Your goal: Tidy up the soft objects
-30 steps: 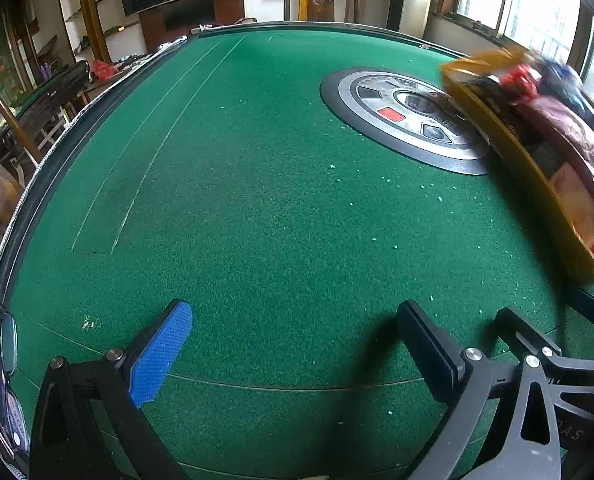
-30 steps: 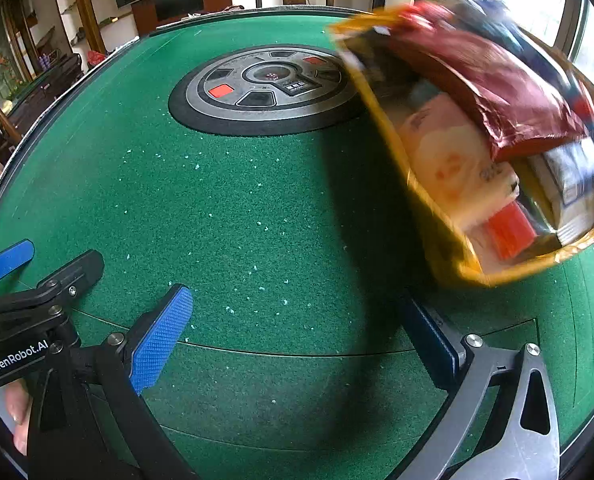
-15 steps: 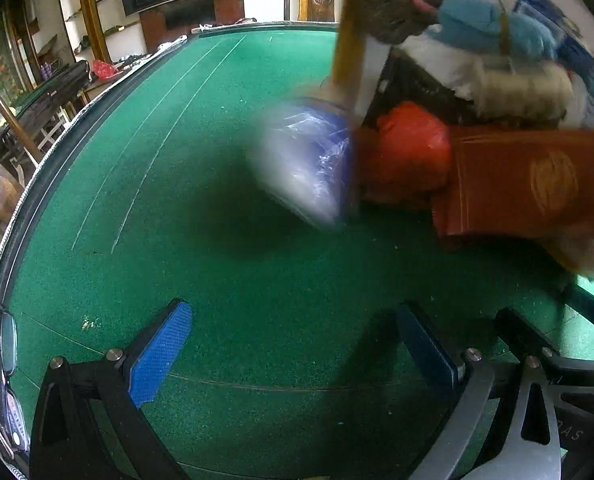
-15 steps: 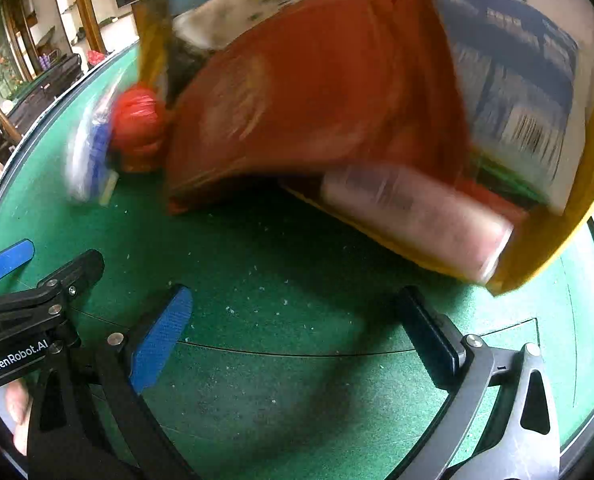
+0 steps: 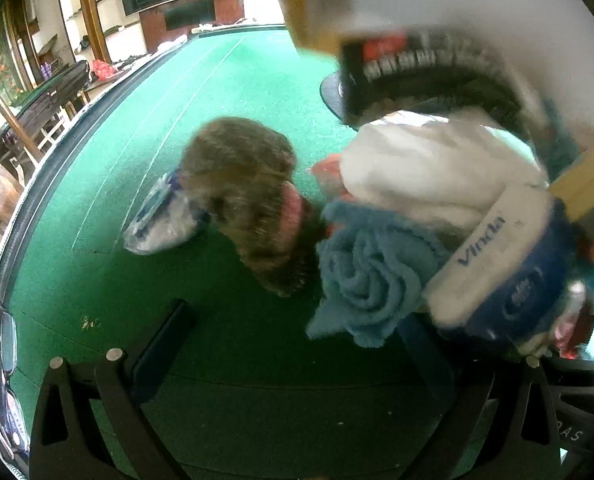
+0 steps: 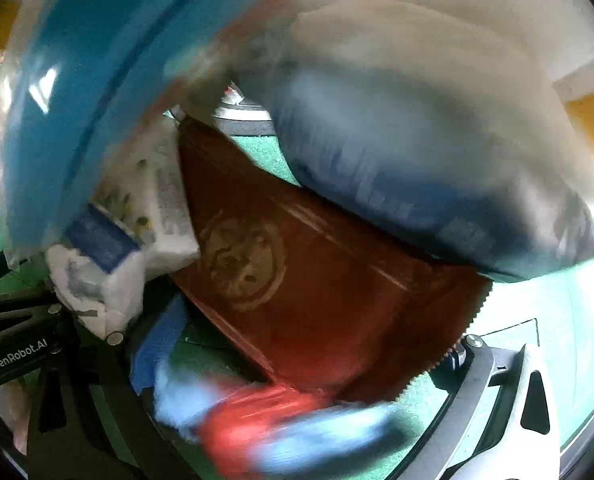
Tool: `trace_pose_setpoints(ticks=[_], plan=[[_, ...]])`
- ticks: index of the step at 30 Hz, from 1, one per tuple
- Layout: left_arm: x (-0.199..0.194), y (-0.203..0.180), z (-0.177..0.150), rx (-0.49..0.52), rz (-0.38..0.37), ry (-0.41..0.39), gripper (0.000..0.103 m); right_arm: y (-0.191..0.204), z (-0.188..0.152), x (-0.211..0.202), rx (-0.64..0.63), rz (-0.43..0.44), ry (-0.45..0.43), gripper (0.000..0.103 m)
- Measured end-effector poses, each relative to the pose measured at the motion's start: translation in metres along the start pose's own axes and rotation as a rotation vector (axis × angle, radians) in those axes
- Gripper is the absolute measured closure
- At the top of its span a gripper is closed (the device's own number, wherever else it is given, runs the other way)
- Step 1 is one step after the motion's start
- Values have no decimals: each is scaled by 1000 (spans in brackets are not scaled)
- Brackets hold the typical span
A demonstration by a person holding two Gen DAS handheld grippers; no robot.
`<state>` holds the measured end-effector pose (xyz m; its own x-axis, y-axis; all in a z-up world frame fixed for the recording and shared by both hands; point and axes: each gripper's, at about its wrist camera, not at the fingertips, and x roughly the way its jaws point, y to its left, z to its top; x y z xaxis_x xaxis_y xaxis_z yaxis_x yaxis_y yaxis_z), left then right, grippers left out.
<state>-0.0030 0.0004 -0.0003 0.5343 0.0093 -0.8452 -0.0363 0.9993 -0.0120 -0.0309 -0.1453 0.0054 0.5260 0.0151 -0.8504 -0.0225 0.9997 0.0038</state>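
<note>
A heap of soft things tumbles from a tipped yellow box (image 5: pixel 585 184) onto the green felt table (image 5: pixel 217 92). In the left wrist view I see a brown furry toy (image 5: pixel 249 188), a rolled light-blue towel (image 5: pixel 369 276), a white cloth bundle (image 5: pixel 437 168), a Vinda tissue pack (image 5: pixel 505 264) and a clear plastic packet (image 5: pixel 157 220). My left gripper (image 5: pixel 293 344) is open and empty, just in front of the towel. In the right wrist view a dark red foil pouch (image 6: pixel 309 280) and a blurred blue-and-white pack (image 6: pixel 417 160) fall over my open right gripper (image 6: pixel 309 344).
A round grey and black panel (image 5: pixel 333 96) is set in the table's middle, mostly hidden by the heap. Chairs and shelves stand beyond the table's left rim (image 5: pixel 29 184). A blurred red and blue packet (image 6: pixel 281 428) lies between the right gripper's fingers.
The yellow box has tipped over and spilled its contents onto the felt in front of both grippers. The grippers themselves have stayed open and in place.
</note>
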Motion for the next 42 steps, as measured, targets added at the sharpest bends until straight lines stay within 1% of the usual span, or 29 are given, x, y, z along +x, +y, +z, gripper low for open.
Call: trace_pose_setpoints(ticks=[42], plan=[[0, 0, 0, -1, 0, 0, 1, -3, 3, -1, -2, 0, -1, 0]])
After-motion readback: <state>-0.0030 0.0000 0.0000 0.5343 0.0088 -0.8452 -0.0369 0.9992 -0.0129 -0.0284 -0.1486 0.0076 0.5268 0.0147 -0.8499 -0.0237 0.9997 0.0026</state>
